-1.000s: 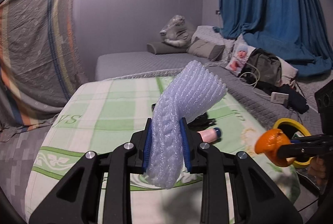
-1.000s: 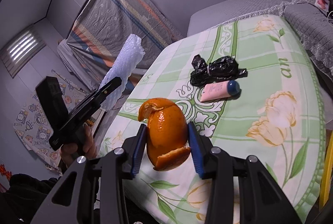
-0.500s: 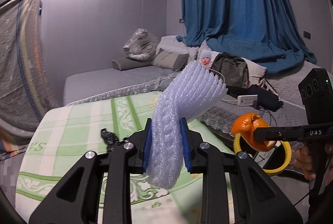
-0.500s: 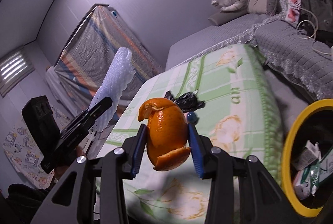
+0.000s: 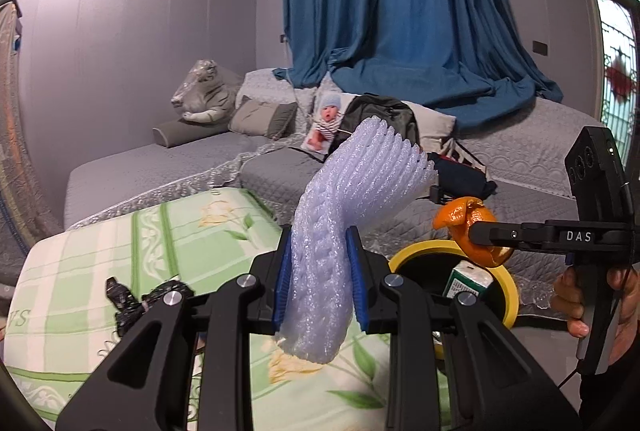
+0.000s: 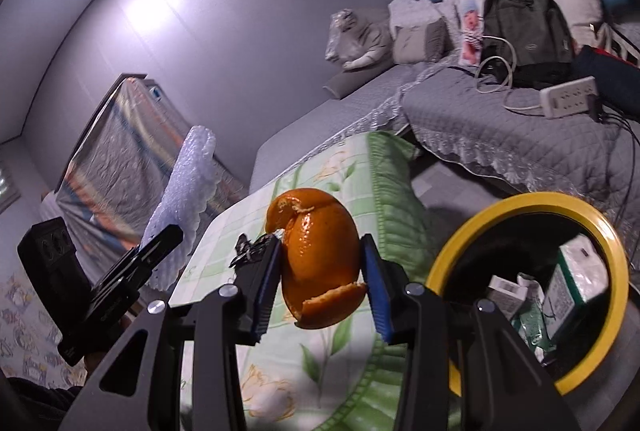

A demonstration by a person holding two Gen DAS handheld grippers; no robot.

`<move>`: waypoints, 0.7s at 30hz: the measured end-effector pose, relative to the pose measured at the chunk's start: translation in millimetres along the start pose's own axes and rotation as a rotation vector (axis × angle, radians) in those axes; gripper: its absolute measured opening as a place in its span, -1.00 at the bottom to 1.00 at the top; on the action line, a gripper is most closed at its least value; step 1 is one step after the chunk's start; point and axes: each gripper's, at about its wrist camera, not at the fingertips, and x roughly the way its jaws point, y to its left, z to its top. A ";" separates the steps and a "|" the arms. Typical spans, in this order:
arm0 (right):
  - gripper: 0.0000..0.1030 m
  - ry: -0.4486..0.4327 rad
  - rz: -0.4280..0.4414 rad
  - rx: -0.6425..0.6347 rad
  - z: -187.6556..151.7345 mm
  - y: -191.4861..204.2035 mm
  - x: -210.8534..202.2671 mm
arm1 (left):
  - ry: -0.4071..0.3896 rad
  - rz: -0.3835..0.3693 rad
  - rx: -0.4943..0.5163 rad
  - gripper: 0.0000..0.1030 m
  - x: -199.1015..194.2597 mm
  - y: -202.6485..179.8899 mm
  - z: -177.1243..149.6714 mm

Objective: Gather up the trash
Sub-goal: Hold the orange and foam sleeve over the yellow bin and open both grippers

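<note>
My left gripper is shut on a white foam fruit net that sticks up and fans out to the right. My right gripper is shut on a hollow orange peel. In the left wrist view the orange peel hangs above the rim of a yellow-rimmed black bin beside the table. The bin holds a green carton and other wrappers. A crumpled black plastic bag lies on the green floral tablecloth. The foam net shows at left in the right wrist view.
A grey quilted sofa runs behind the table, with a backpack, a power strip, cables and cushions on it. A blue curtain hangs at the back. A hand grips the right tool.
Both grippers swung right, from over the tablecloth toward the yellow-rimmed bin, each keeping its load. The bin's opening has come into view; the pink tube has left it.
</note>
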 end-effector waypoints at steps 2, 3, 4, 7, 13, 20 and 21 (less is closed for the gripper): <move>-0.27 -0.013 -0.047 0.013 -1.8 -13.0 -4.2 | 0.010 -0.020 0.011 -0.51 9.6 -9.9 -2.9; -0.27 -0.017 -0.060 0.018 -2.8 -17.0 -5.8 | 0.018 -0.034 0.013 -0.51 15.1 -14.4 -3.9; -0.27 -0.018 -0.068 0.025 -4.8 -20.5 -7.5 | 0.026 -0.047 0.015 -0.51 20.8 -19.2 -5.1; -0.27 -0.022 -0.099 0.051 -9.9 -35.0 -10.4 | 0.038 -0.069 0.025 -0.51 32.9 -30.8 -8.3; -0.27 -0.025 -0.165 0.102 -15.7 -64.7 -12.2 | 0.085 -0.097 0.024 -0.51 65.9 -49.6 -17.4; -0.27 -0.034 -0.215 0.181 -23.3 -95.0 -10.8 | 0.137 -0.121 -0.003 -0.51 100.2 -63.7 -22.9; -0.27 -0.034 -0.220 0.191 -24.5 -98.5 -11.2 | 0.142 -0.123 -0.002 -0.51 104.0 -65.9 -23.6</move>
